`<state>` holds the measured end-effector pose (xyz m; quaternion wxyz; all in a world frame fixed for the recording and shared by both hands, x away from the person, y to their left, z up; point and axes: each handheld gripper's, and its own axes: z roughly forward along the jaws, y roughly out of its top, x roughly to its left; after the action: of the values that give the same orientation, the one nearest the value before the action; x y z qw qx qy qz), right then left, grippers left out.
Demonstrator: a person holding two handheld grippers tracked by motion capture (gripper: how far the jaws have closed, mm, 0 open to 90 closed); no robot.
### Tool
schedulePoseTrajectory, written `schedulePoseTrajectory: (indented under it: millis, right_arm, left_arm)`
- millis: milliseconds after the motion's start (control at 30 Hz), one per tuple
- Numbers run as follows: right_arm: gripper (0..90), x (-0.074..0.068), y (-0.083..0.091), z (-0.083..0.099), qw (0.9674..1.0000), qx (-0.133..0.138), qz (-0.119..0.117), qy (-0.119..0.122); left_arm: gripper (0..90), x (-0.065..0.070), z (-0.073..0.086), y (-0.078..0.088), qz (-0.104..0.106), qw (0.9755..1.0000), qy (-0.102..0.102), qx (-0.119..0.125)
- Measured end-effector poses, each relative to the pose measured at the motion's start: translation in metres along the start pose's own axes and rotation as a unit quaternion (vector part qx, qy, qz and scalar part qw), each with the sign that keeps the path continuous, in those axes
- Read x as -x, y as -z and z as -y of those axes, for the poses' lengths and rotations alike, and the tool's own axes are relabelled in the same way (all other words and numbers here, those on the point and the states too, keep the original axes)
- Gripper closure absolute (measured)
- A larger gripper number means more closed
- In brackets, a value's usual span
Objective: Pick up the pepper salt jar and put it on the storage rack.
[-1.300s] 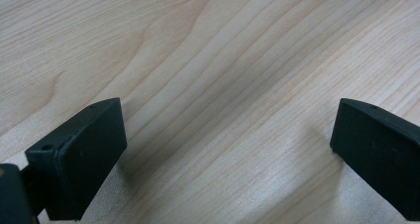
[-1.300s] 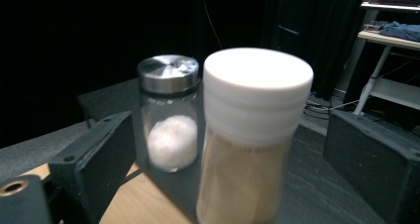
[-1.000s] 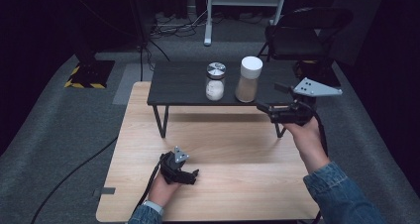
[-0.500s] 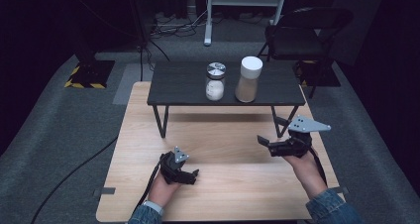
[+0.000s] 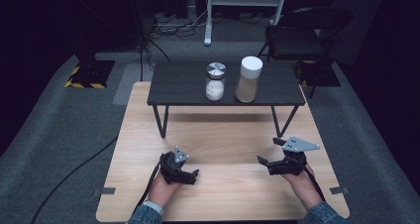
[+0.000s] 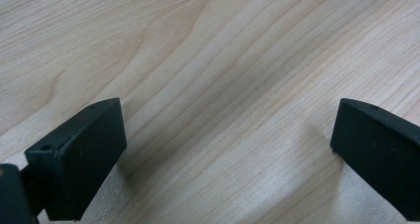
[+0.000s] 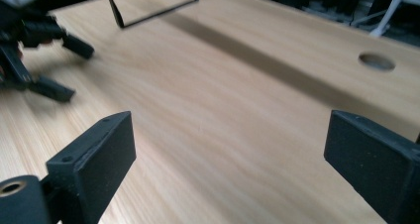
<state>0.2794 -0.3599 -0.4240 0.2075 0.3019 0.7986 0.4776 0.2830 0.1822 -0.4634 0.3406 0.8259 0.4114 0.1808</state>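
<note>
I am holding my black left gripper (image 5: pixel 190 175) and right gripper (image 5: pixel 268 153) wide and empty, jaws just opening, over the pale wooden surface (image 5: pixel 223 140), well apart from the glass jar (image 5: pixel 215 82) and white-lidded canister (image 5: pixel 248 79) on the raised black shelf (image 5: pixel 178 83).

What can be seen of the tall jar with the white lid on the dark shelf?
The tall jar stands upright on the dark raised shelf, toward its right half. It has a broad white lid and a clear, cylindrical body that looks filled nearly to the top with a pale beige, powdery or grainy content. Its lid is on. Just to its left stands a shorter jar with a metallic lid; the two look close but apart. Nothing else touches it; both hand-held grippers are down at the wooden table.
</note>
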Motion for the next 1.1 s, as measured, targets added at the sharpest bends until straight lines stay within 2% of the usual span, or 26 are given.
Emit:
schedulePoseTrajectory:
  millis: [333,467,533,667,833,1000,1100]
  right_arm:
    - [4.9,-0.001,-0.015,0.020,0.9984,-0.054,0.007,-0.018]
    - [4.9,-0.002,-0.021,0.021,0.9968,-0.078,0.006,-0.016]
    - [4.9,-0.001,-0.022,0.021,0.9965,-0.081,0.008,-0.019]
    - [4.9,-0.001,-0.024,0.021,0.9952,-0.094,0.019,-0.019]
    - [4.9,0.001,-0.029,0.026,0.9920,-0.116,0.031,-0.039]
    - [4.3,-0.003,-0.036,0.025,0.9893,-0.132,0.051,-0.036]
    - [3.0,-0.004,-0.038,0.025,0.9883,-0.134,0.057,-0.044]
  left_arm:
    - [0.6,0.000,0.000,0.000,0.000,1.0000,0.000,0.000]
    - [0.4,0.000,-0.001,0.000,0.000,1.0000,-0.002,-0.001]
    - [0.4,0.000,0.000,0.000,0.001,1.0000,-0.002,-0.001]
    - [0.3,0.000,0.000,0.000,0.001,1.0000,-0.002,-0.001]
    - [0.2,-0.001,-0.001,0.000,0.002,1.0000,-0.003,-0.001]
    - [0.2,-0.001,-0.001,0.000,0.002,1.0000,-0.003,-0.001]
    - [0.2,-0.001,-0.001,0.000,0.002,1.0000,-0.003,-0.001]
